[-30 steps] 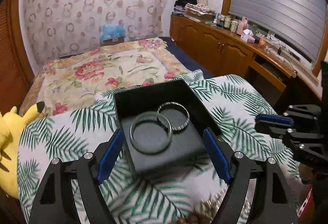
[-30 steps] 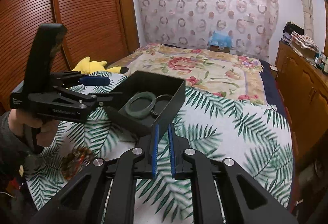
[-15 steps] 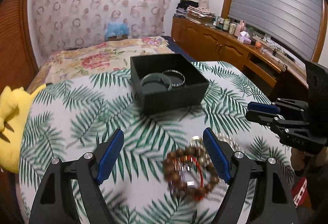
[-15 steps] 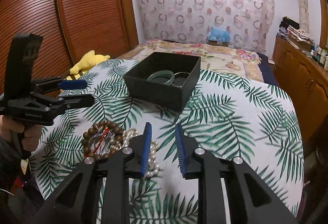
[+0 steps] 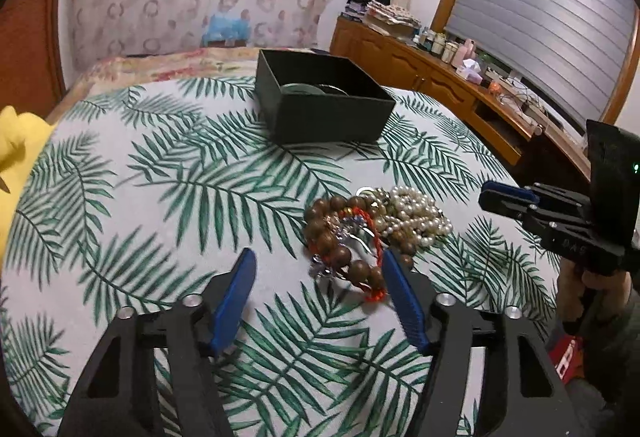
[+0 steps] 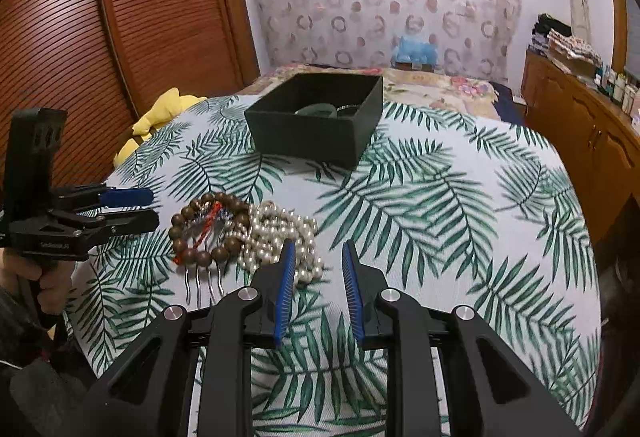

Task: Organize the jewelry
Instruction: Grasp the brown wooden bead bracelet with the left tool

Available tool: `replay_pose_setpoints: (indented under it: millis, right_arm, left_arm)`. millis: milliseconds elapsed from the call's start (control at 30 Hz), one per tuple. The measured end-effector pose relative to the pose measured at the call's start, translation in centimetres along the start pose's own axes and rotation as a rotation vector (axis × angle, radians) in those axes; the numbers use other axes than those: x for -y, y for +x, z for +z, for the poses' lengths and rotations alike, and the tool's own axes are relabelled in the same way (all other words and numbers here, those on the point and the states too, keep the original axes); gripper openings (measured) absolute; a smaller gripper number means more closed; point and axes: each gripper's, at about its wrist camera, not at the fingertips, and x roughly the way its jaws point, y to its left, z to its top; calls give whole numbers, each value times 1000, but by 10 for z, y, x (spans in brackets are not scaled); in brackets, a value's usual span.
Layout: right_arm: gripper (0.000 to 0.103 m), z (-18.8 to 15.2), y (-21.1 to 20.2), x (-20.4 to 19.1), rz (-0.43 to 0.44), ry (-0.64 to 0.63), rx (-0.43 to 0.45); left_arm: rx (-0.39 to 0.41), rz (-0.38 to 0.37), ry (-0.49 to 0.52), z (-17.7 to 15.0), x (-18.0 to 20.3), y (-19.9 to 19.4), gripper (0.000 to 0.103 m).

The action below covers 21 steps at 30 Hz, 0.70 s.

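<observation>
The jewelry pile sits on the palm-leaf cloth point(image 5: 168, 197) of my counter: a wooden bead bracelet point(image 5: 340, 237) point(image 6: 200, 233) with a red cord point(image 5: 370, 233) through it, touching a heap of pearls point(image 5: 416, 215) point(image 6: 280, 237) on its right. A metal hair comb point(image 6: 202, 279) pokes out from under the beads toward me, clearest in the right view.

Farther back on the cloth stands the black box point(image 5: 324, 105) point(image 6: 316, 125), open on top, well apart from the pile. Inside it I see a green bangle point(image 6: 316, 110) and a thin silver one point(image 6: 348, 109) beside it, both mostly hidden by the wall.

My left gripper point(image 5: 318, 263) is spread wide, nothing in it; its right finger point(image 5: 404, 305) lies just beside the near edge of the beads, and I cannot tell whether it touches them. My right gripper point(image 6: 318, 251) is parted moderately and empty, its left finger point(image 6: 285, 285) overlapping the pearls in view.

Beyond the counter lie a bed with a floral cover point(image 6: 436, 85) and a yellow plush point(image 6: 160, 117). A wooden sideboard point(image 5: 432, 85) runs under the window.
</observation>
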Motion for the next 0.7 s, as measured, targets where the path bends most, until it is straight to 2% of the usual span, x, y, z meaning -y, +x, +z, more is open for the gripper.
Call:
replay_pose_setpoints:
  millis: [200, 400, 567, 700]
  right_arm:
    - [26, -6, 6, -3, 10, 6, -16]
    - [26, -5, 4, -5, 11, -7, -9]
    - [26, -5, 1, -3, 10, -3, -5]
    - [26, -5, 1, -2, 11, -1, -5]
  left_arm:
    - [-23, -21, -14, 7, 3, 15, 37]
    - [-58, 15, 4, 11, 8, 32, 33]
    - [-54, 26, 35, 13, 11, 32, 12]
    - [-8, 30, 54, 17, 15, 20, 12]
